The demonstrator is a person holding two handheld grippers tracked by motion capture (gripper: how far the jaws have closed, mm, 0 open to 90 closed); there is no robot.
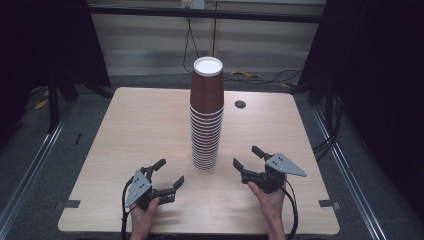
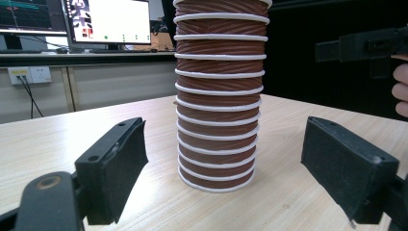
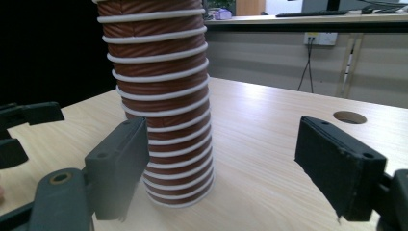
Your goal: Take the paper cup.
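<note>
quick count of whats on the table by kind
tall stack of brown ribbed paper cups with white rims: 1
black two-jaw hand-held grippers: 2, left gripper and right gripper
small round dark hole: 1
total: 4

- Looked from above the person's side, forward and down over the whole table, far enough to take in floor and back wall
- Rode low on the left gripper, facing the cup stack from close by, monitors behind
- Rode low on the right gripper, near the same stack
- Shared by all three: stack and tabletop
</note>
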